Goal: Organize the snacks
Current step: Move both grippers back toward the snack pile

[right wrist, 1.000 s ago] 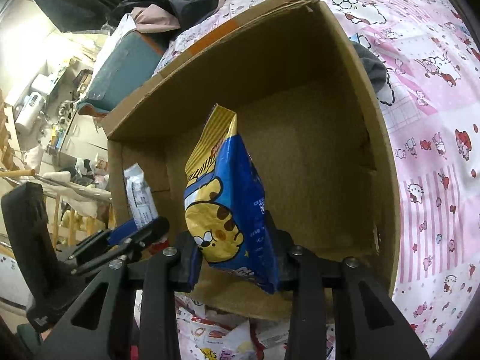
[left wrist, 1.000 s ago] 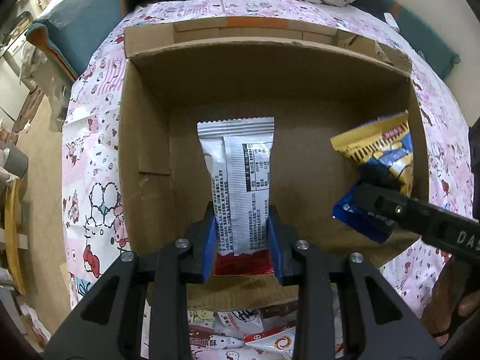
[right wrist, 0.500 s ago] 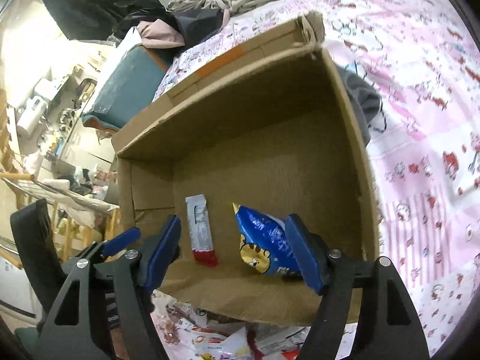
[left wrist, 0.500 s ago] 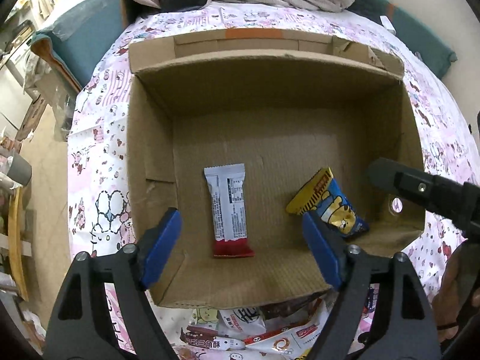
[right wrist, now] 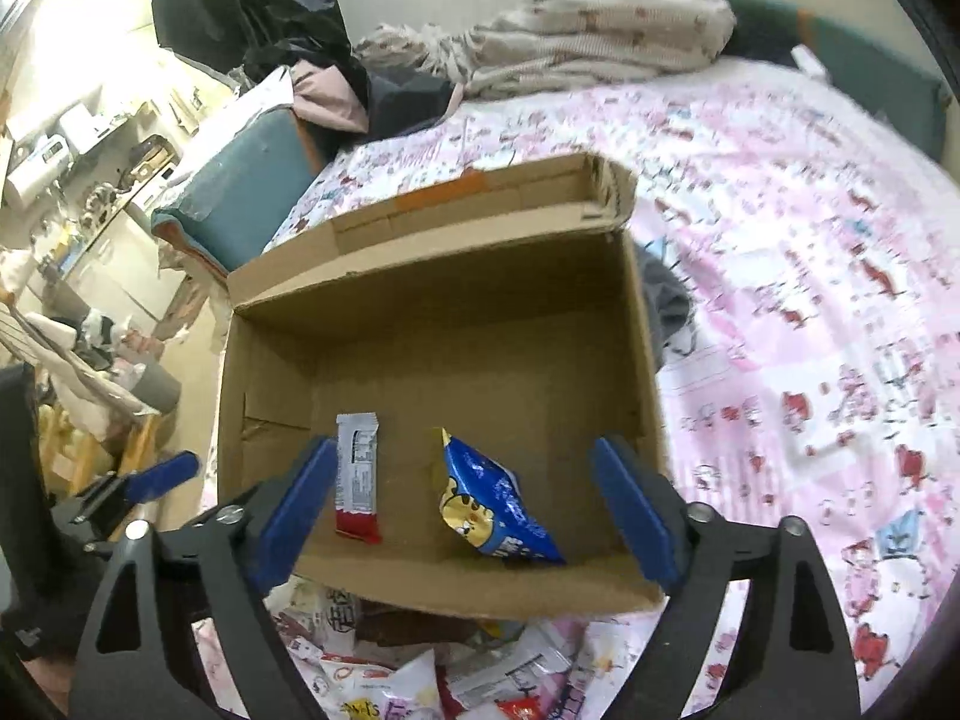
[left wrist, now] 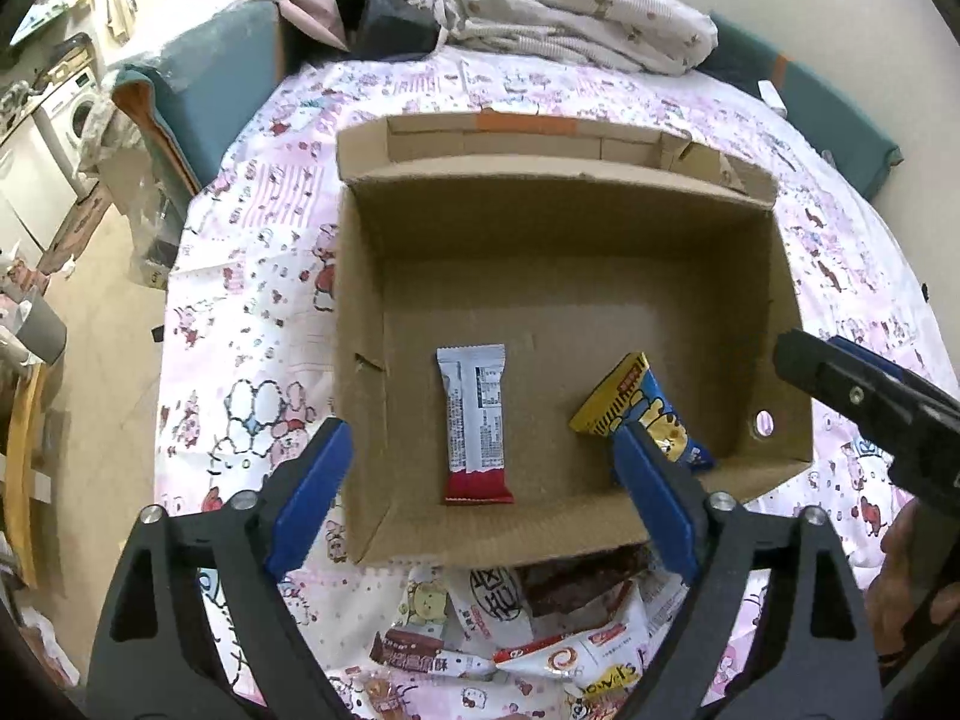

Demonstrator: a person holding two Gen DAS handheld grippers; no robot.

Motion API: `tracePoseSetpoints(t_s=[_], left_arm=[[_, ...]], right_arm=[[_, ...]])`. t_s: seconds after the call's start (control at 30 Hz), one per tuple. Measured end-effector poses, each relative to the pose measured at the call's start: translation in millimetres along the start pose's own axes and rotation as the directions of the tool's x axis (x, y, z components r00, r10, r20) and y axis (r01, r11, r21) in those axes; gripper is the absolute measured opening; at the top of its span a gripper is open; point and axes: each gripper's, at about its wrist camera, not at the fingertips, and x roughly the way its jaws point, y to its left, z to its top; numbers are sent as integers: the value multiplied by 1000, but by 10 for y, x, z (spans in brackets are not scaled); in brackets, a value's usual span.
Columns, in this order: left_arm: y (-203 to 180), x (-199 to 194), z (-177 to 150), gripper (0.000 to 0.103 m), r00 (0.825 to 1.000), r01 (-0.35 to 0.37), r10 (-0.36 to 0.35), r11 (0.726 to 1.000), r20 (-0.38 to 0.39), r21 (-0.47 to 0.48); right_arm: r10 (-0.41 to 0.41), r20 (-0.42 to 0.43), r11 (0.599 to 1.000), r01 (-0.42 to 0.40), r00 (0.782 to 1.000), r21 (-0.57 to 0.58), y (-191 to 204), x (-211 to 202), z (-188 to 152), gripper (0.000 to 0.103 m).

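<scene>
Two snack packets flat inside cardboard box

I am in a lived-in home. A cartoon-print bed sheet, heaped bedding and a washing machine surround me.

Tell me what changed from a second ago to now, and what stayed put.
Both grippers let go. The left gripper released the white and red bar; the right gripper released the blue and yellow bag. Their jaws have just been opening, and both pulled up and back. Both snacks now lie flat in the cardboard box. The box and the loose snack pile stayed put.
</scene>
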Motion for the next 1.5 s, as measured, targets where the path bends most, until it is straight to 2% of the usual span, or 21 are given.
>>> tracePoseSetpoints(t_s=[0.13,0.4,0.63,0.97,1.17,1.3,1.4,1.47,1.5], left_arm=[[29,-158,-80,92,1000,-13,13,1000,28,5],[200,-394,-318,92,1000,-16,17,999,21,-37],[419,-585,-496,92,999,-35,36,996,13,-82],[724,-556,-786,92,996,-41,26,981,-80,-192],[917,-365,-948,92,983,-89,41,959,-178,-270],[1046,-244,-1021,92,975,-73,-7,933,-223,-352],[1059,-81,-1122,91,956,-112,9,934,-292,-339],[1029,62,-1217,91,936,-124,2,938,-352,-324],[1015,134,-1270,84,926,-120,-12,938,-376,-326]], right_arm=[[5,18,1000,-5,1000,-6,68,-187,-61,91],[17,17,1000,-17,1000,-4,190,-412,-307,91],[13,-25,1000,-13,1000,-10,245,-529,-693,91],[-30,-65,999,32,997,29,192,-585,-1008,91],[-24,-105,998,31,994,58,158,-479,-1051,91],[-8,-132,997,19,991,76,162,-399,-1062,91],[-12,-144,997,22,989,69,177,-356,-1068,91],[-11,-147,997,21,989,68,184,-350,-1074,91],[-11,-147,997,21,989,69,182,-351,-1075,91]])
